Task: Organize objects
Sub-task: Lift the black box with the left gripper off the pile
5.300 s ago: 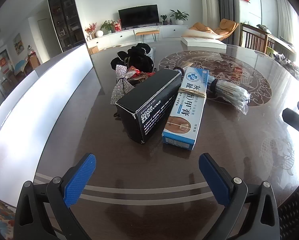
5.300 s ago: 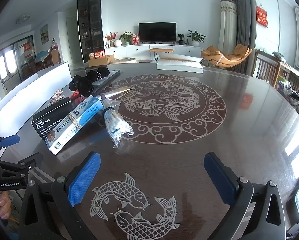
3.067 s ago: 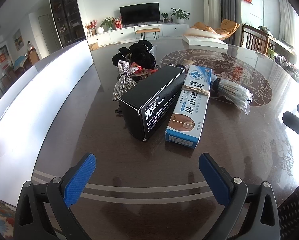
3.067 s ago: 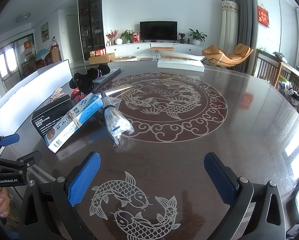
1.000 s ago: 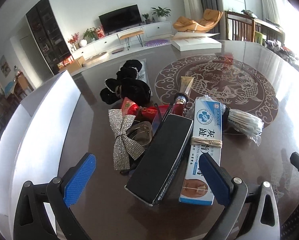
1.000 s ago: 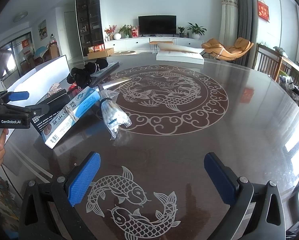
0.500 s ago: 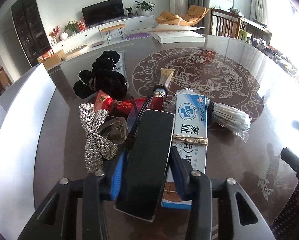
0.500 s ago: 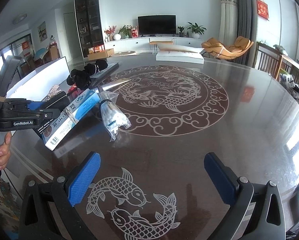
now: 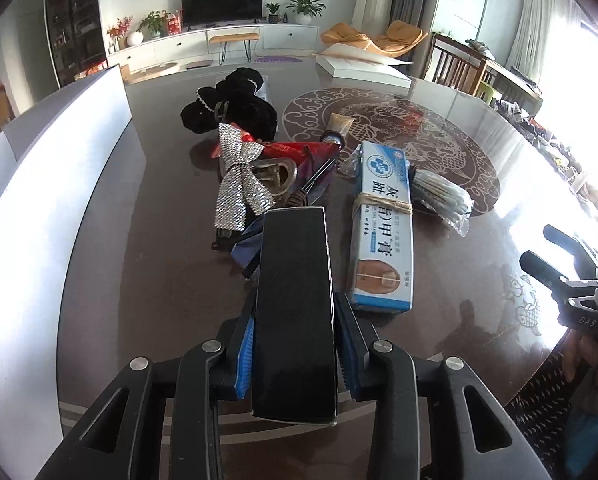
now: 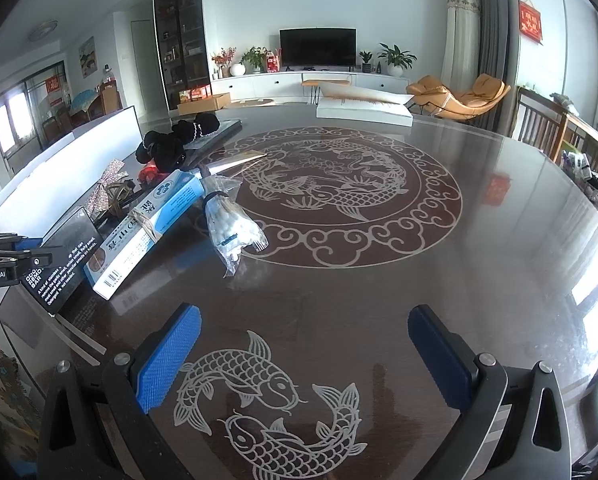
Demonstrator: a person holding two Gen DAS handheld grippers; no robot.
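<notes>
A: Our left gripper (image 9: pixel 295 354) is closing on the black box (image 9: pixel 295 312) — pads against both sides.

B: Just beside the blue-and-white box (image 9: pixel 383 232). Our right gripper (image 10: pixel 303 354) hangs released — nothing between its fingers.

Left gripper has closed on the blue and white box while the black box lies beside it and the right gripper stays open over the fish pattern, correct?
Not quite. The left gripper is closing on the black box, its blue pads against the box's sides in the left wrist view; the blue and white box lies beside it on the table. The right gripper is open over the fish pattern.
</notes>
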